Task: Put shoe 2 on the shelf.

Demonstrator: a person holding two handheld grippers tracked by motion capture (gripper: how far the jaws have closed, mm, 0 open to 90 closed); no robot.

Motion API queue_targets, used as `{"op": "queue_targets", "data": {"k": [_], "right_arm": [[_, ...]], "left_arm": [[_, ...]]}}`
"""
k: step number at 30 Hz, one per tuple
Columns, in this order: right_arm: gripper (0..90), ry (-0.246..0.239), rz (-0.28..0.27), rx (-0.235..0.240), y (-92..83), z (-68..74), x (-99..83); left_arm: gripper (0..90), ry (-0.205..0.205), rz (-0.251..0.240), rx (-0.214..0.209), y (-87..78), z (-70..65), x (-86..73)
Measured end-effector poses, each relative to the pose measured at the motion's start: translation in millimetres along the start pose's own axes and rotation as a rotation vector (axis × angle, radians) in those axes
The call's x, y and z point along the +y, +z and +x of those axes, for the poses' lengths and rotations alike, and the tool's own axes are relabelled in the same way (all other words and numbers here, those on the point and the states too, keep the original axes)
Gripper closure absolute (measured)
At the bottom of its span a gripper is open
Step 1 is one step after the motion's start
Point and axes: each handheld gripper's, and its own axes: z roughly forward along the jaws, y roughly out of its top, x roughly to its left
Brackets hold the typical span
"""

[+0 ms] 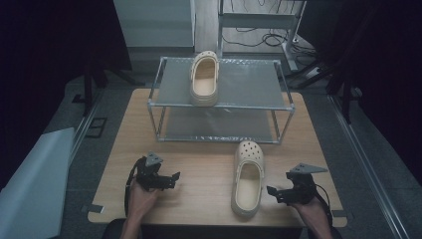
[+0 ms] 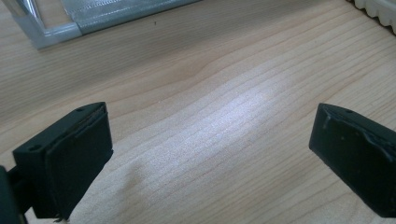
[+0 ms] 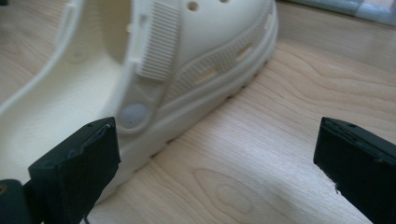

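Observation:
A cream clog (image 1: 248,178) lies on the wooden table (image 1: 199,169), toe toward the rack. A matching clog (image 1: 204,78) rests on the top shelf of a metal rack (image 1: 221,99). My right gripper (image 1: 272,191) is open just right of the near clog's heel; in the right gripper view the clog (image 3: 154,70) lies beside the left jaw, with bare wood between the jaws, gripper (image 3: 217,168). My left gripper (image 1: 174,177) is open over bare wood at the front left, nothing between its jaws (image 2: 210,154).
The two-shelf rack stands across the back of the table; its corner leg (image 2: 42,28) and lower shelf edge show in the left gripper view. The clog's sole edge (image 2: 378,9) peeks in at top right. Cables lie on the floor (image 1: 278,37) behind.

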Motion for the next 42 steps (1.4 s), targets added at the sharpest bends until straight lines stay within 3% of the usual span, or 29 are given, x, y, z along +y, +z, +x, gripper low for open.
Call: {"op": "queue_targets", "data": {"k": [5, 12, 20, 26, 35, 42], "right_arm": [[0.1, -0.015, -0.008, 0.027, -2.3, 9.7, 5.3], [0.2, -0.029, 0.012, 0.031, 10.9, 22.4, 14.1], [1.5, -0.05, 0.075, -0.004, 26.3, 26.3, 13.1], [2.1, -0.018, 0.068, -0.037, 17.0, 13.1, 9.0], [4.1, 0.07, 0.05, -0.128, -1.4, -27.5, 2.2], [12.9, 0.121, 0.05, -0.17, -5.1, -54.0, 3.5]], "left_arm": [[0.0, -0.007, 0.004, -0.005, 1.1, 0.7, -0.5], [0.0, -0.003, 0.004, 0.0, 1.9, 0.8, -0.9], [0.0, 0.002, -0.004, 0.008, 0.9, 0.3, -0.5], [0.0, 0.002, -0.01, 0.011, 0.9, 0.6, -1.2], [0.0, -0.005, -0.02, 0.008, 0.7, 1.2, -1.1], [0.0, -0.011, -0.026, 0.012, 0.1, 2.4, -1.4]]}}
